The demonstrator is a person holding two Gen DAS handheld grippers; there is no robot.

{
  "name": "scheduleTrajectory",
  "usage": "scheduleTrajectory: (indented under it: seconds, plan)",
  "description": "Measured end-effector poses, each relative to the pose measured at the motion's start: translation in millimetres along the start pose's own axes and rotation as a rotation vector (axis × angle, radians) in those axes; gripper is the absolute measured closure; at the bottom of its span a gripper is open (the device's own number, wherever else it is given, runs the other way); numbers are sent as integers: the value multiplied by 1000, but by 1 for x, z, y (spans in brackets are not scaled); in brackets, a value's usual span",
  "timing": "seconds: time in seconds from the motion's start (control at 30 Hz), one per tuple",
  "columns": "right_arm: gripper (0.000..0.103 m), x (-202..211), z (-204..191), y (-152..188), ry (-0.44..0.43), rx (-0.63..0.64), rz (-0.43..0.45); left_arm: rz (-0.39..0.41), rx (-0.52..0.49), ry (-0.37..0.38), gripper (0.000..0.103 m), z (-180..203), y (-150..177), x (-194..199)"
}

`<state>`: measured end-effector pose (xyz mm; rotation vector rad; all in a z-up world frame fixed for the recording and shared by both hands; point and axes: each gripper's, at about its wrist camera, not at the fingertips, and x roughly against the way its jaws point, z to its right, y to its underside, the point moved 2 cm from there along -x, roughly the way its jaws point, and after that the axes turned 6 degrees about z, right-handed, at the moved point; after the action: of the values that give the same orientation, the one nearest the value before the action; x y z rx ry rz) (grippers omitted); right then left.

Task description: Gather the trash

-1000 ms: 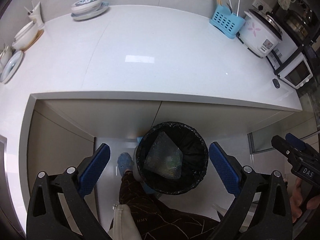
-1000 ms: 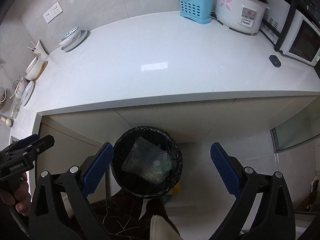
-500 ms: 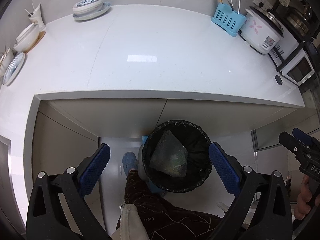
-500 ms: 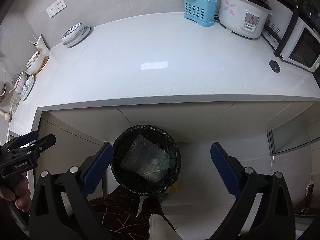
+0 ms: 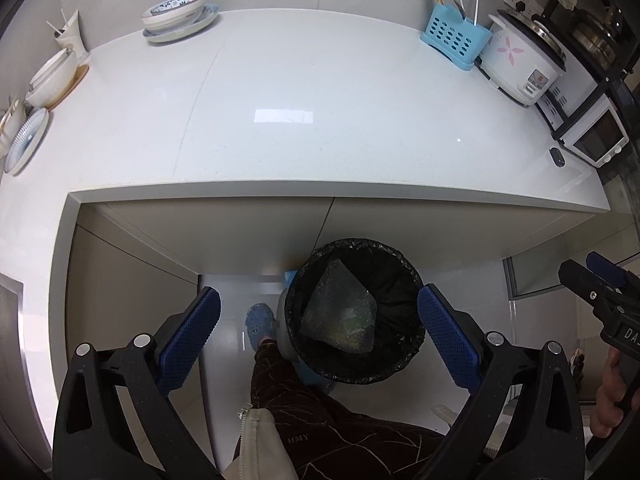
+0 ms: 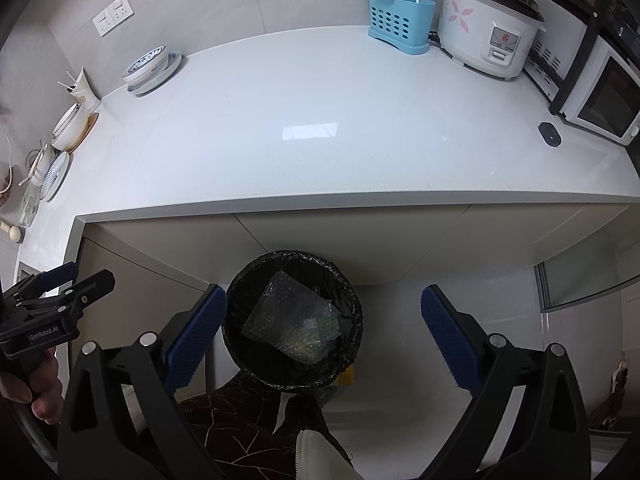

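White stone counter (image 5: 280,92) fills the upper view, carrying stacked bowls (image 5: 176,10), a blue utensil caddy (image 5: 454,42), a rice cooker (image 5: 520,62) and a microwave (image 5: 596,136) along its far edge. Both claws hang side by side over the floor in front of it, tilted downward. The left claw (image 5: 318,334) is spread wide and holds nothing; the right claw (image 6: 322,334) likewise. Below them stands a black-lined trash bin (image 5: 356,312) with crumpled bubble wrap (image 6: 292,322) lying inside.
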<state>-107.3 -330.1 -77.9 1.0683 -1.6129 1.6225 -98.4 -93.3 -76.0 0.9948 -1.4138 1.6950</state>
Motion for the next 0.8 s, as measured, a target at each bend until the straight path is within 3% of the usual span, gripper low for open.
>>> scheduleTrajectory:
  seconds: [0.8]
  plan:
    - [9, 2, 3, -1, 1, -2, 1, -1, -6, 3, 6, 2, 0, 1]
